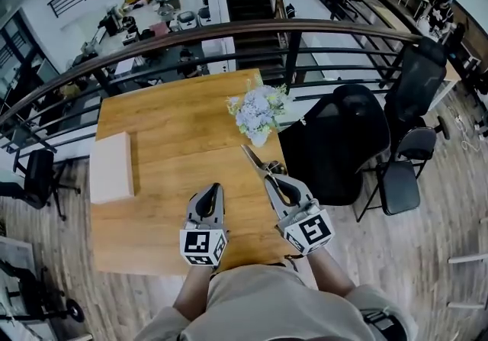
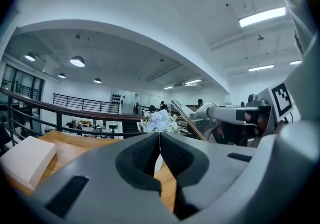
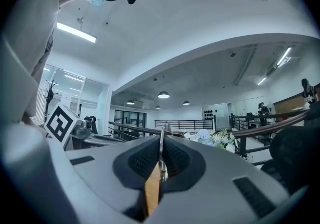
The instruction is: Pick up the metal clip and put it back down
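In the head view, the left gripper [image 1: 215,188] hangs clenched and empty over the tabletop [image 1: 168,141]. Beside it the right gripper [image 1: 271,179] grasps the metal clip [image 1: 255,160], whose tip points toward the flowers [image 1: 258,110]. The left gripper view shows its jaws touching. The right gripper view shows the clip edge-on between clamped jaws.

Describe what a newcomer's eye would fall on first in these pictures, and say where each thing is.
The metal clip stands out first, clamped in the right gripper over the near right of the wooden table, its tip toward the pale flowers at the far right edge. A white box lies at the left edge, and the left gripper is shut and empty.
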Demonstrator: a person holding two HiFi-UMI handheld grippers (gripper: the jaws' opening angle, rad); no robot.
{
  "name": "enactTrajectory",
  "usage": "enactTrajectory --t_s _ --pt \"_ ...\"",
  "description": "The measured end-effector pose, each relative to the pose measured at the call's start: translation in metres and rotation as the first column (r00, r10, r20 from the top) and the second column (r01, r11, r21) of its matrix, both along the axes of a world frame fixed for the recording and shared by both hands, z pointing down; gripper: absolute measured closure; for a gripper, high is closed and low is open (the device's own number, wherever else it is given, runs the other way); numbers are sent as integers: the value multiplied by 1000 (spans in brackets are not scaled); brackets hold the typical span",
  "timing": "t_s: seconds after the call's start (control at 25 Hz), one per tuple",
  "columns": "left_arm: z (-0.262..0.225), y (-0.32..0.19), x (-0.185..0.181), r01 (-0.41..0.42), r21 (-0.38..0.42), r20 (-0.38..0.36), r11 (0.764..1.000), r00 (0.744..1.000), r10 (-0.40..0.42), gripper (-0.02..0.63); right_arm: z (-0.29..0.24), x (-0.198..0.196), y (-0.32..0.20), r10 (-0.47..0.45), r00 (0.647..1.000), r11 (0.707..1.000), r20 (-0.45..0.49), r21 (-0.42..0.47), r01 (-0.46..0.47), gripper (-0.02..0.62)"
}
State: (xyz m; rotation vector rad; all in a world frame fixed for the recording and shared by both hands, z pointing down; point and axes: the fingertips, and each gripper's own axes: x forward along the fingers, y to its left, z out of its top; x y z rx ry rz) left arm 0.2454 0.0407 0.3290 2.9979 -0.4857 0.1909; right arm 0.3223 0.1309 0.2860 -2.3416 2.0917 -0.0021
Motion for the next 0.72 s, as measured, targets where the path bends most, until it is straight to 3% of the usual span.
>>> enactTrajectory --t_s 0.44,0.72 --pt "9 13 -34 151 15 33 988 988 -151 581 9 -20 0 -151 988 988 19 14 151 566" --pt "13 2 -98 329 10 49 944 943 -329 581 14 -69 -29 -326 944 945 53 23 326 566"
